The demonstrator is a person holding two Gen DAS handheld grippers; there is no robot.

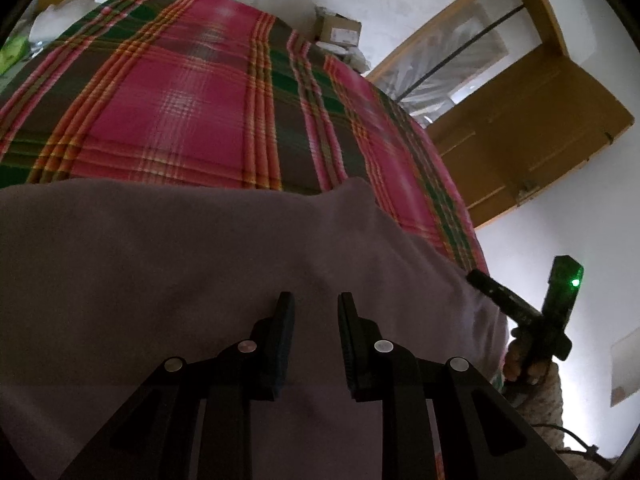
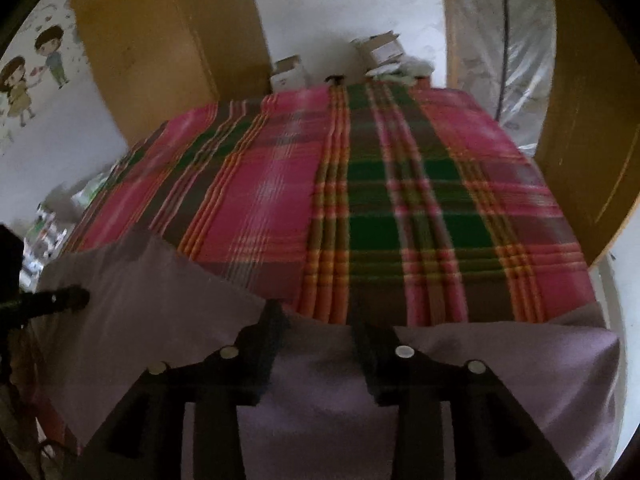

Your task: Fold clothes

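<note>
The bed's plaid cover (image 2: pixel 400 208) fills the room ahead of me. My left gripper (image 1: pixel 312 304) and right gripper (image 2: pixel 316 316) both stand parted, empty, over the mauve garment (image 1: pixel 180 260) spread at the bed's near edge. If I close on one layer only, or pinch at uneven points, I judge the fold will skew or drag.

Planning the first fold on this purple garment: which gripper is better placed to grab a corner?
Probably right. The right gripper, open, sits at the garment's far edge near a corner; the left gripper, open, is over mid-cloth.
</note>
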